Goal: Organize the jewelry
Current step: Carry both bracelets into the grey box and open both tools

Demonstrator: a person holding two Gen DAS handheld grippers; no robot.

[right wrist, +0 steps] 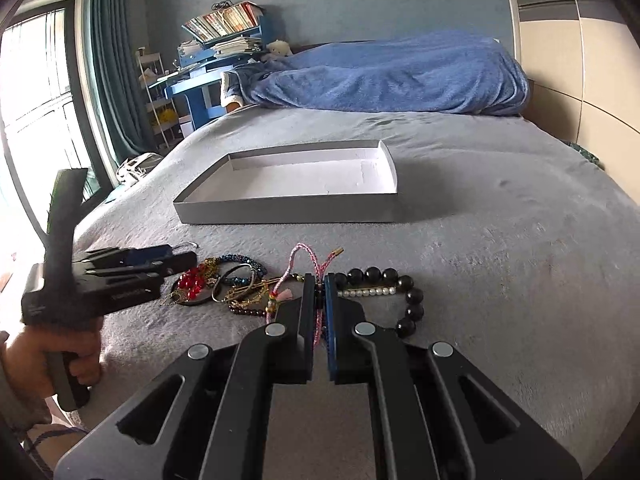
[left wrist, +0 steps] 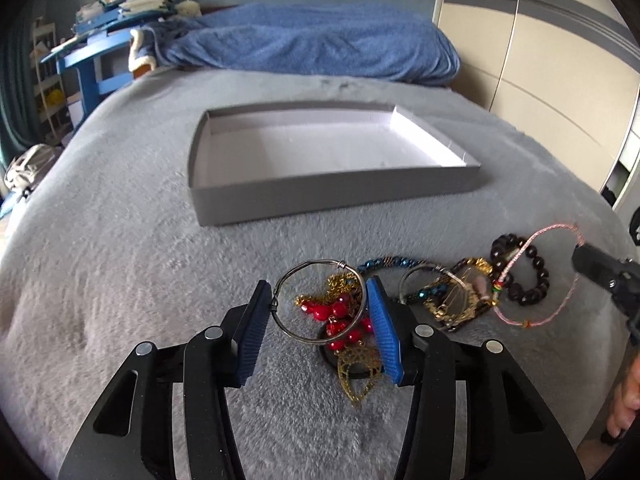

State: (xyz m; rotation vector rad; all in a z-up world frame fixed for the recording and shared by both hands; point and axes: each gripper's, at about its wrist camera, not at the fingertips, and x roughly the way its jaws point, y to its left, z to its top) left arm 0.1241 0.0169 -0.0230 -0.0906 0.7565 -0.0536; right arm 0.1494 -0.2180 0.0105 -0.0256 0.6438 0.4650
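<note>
A pile of jewelry lies on the grey blanket in front of an empty grey tray (left wrist: 332, 194). In the left wrist view my left gripper (left wrist: 320, 292) holds a thin metal bangle (left wrist: 318, 304) across its width between the blue pads, above red beads (left wrist: 340, 320) and gold chains. In the right wrist view my right gripper (right wrist: 319, 280) is shut on a pink cord bracelet (right wrist: 298, 258), next to a black bead bracelet (right wrist: 404, 300) and a pearl strand (right wrist: 366, 292). The pink bracelet (left wrist: 536, 276) also shows lifted in the left wrist view.
The tray (right wrist: 288, 210) sits mid-bed. A blue duvet (left wrist: 312, 44) is heaped at the far end. A wardrobe (left wrist: 560, 80) stands to the right, a blue desk and shelves (right wrist: 208, 68) to the left by the window.
</note>
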